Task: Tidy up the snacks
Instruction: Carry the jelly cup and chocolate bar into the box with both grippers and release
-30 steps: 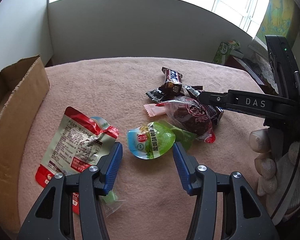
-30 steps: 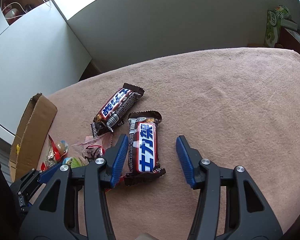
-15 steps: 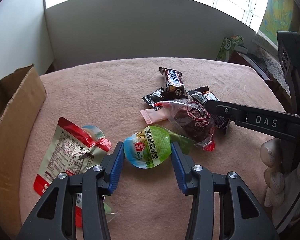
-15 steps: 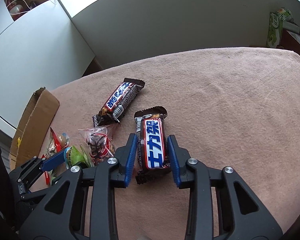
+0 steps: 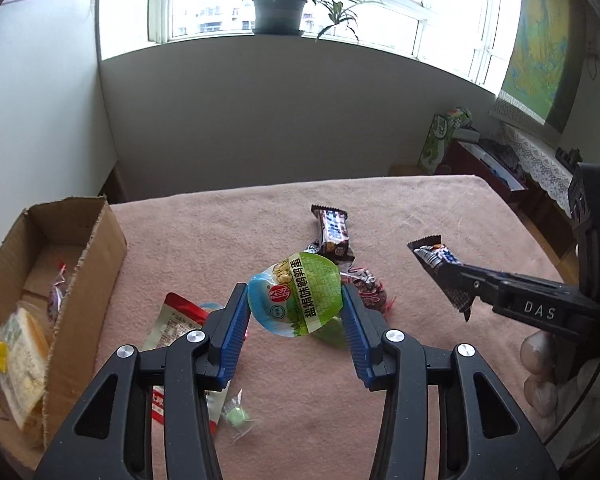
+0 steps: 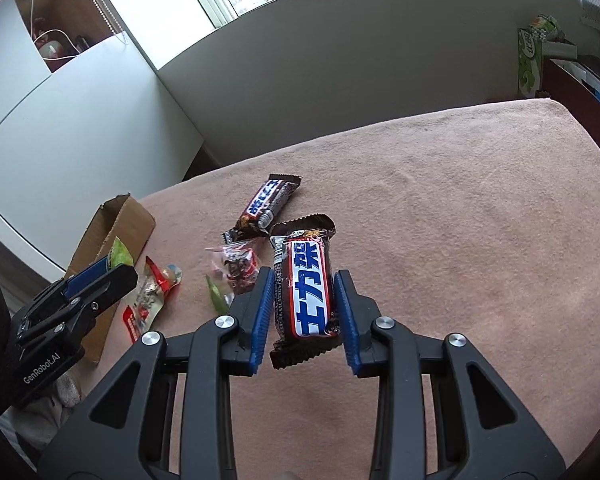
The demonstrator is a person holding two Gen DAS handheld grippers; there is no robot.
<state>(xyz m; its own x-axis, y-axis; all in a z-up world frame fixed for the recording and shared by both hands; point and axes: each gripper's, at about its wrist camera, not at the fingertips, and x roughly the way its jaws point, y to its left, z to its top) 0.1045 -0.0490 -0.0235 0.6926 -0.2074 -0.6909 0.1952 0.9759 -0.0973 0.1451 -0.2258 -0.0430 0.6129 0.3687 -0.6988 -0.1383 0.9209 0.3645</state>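
My left gripper [image 5: 294, 300] is shut on a round green-and-blue snack cup [image 5: 296, 292] and holds it above the pink cloth. My right gripper [image 6: 302, 300] is shut on a brown chocolate bar [image 6: 306, 280] with blue lettering, lifted off the cloth; the bar also shows in the left wrist view [image 5: 440, 268]. A second chocolate bar [image 6: 268, 204] lies further back. A dark-red candy bag [image 6: 236, 264] and a red-and-white pouch [image 6: 148, 300] lie on the cloth. An open cardboard box [image 5: 60, 280] stands at the left, with wrapped snacks inside.
The table is covered with a pink cloth [image 6: 460, 220]. A small green wrapped candy [image 5: 236, 416] lies near my left fingers. A white wall with a window and potted plant [image 5: 278, 12] is behind. A green carton [image 6: 532, 60] stands on a cabinet at far right.
Both grippers closed on their snacks and lifted them: the left on the green cup, the right on the chocolate bar. The left view has tilted up, showing the inside of the box.
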